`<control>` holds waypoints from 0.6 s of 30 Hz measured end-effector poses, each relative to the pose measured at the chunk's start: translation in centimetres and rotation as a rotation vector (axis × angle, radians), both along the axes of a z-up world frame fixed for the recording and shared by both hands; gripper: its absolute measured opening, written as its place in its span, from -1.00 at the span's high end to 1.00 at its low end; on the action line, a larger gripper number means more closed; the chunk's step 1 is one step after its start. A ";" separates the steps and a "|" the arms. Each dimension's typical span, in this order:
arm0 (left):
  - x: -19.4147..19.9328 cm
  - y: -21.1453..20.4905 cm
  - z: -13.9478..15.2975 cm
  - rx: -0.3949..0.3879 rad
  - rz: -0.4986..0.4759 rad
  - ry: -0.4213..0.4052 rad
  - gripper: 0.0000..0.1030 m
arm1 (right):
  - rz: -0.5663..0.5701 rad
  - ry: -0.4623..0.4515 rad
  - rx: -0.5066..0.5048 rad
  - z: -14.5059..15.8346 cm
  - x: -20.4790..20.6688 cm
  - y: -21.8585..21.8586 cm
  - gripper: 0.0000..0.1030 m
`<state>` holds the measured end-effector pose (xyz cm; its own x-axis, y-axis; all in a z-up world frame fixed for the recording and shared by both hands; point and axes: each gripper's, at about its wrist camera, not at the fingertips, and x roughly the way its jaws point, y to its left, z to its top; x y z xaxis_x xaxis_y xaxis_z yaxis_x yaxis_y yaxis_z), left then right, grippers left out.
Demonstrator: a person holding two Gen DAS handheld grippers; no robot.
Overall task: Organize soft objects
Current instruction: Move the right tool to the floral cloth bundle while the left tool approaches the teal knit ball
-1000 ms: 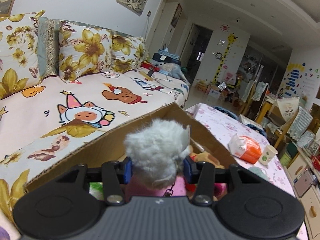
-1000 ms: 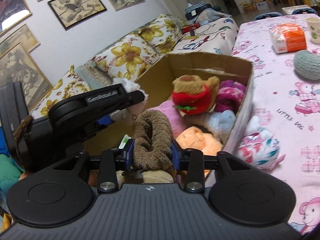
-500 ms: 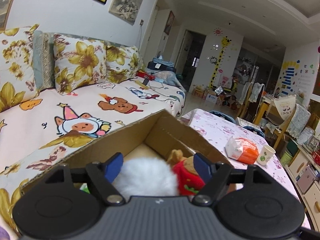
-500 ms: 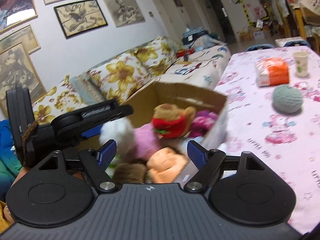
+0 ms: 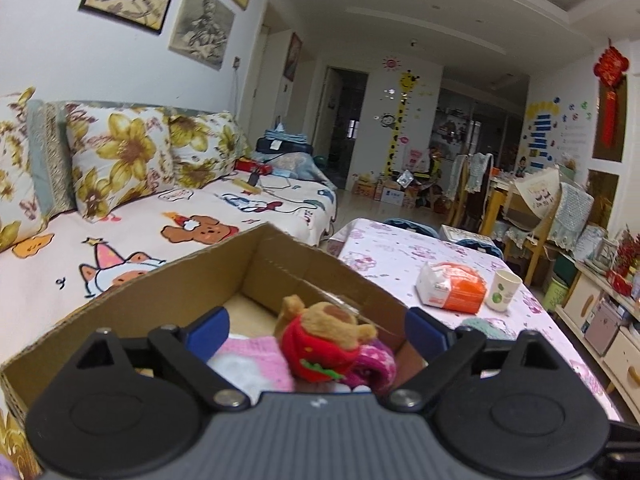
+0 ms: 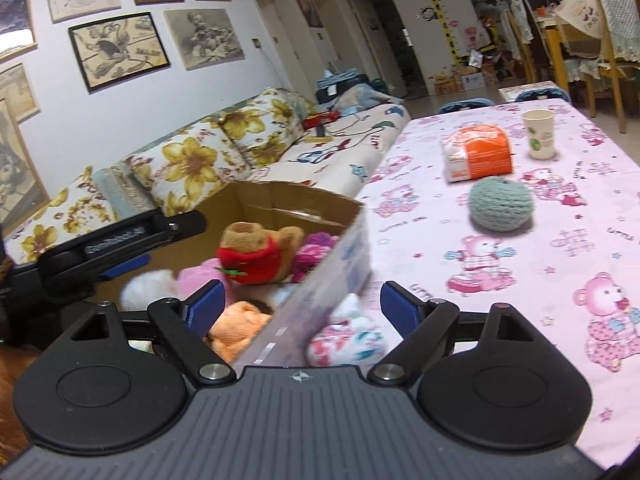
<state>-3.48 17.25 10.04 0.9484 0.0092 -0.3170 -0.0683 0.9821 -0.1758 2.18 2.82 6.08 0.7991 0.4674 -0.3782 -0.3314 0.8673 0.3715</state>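
Observation:
A cardboard box (image 5: 304, 264) (image 6: 352, 240) holds several soft toys: a brown bear in red (image 5: 324, 340) (image 6: 256, 252), a white fluffy toy (image 5: 240, 372) (image 6: 148, 286), a pink one (image 5: 260, 356), a magenta one (image 6: 316, 250) and an orange one (image 6: 240, 326). My left gripper (image 5: 316, 330) is open and empty above the box; it also shows in the right wrist view (image 6: 132, 236). My right gripper (image 6: 304, 306) is open and empty over the box's right wall. A pink-and-white soft toy (image 6: 348, 336) lies on the table beside the box. A grey-green yarn ball (image 6: 502, 204) lies farther out.
The table has a pink cartoon cloth (image 6: 560, 264). On it stand an orange-and-white packet (image 6: 478, 152) (image 5: 452, 288) and a paper cup (image 6: 538, 134) (image 5: 504, 290). A sofa with flowered cushions (image 5: 120, 152) runs along the left wall. Chairs (image 6: 600, 40) stand at the far end.
Both grippers opened and let go: the left dropped the white fluffy toy, the right the brown toy, into the box. Both then pulled back and up; the right swung toward the table.

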 end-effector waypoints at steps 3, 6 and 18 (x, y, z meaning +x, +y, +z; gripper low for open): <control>-0.1 -0.8 -0.1 0.024 -0.016 -0.003 -0.89 | -0.017 0.007 -0.004 -0.3 0.5 -0.3 -1.00; -0.2 -1.4 -0.1 0.042 -0.029 -0.004 -0.90 | -0.020 0.008 -0.012 -0.9 1.0 -0.4 -1.00; -0.7 -2.9 -0.3 0.094 -0.065 -0.005 -0.97 | 0.163 0.034 -0.270 -6.0 4.5 3.5 -1.00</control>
<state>-4.20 14.34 9.74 0.9494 -0.0227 -0.3131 -0.0035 0.9966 -0.0828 6.72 6.29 0.07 0.7064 0.4672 -0.5317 -0.4656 0.8725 0.1482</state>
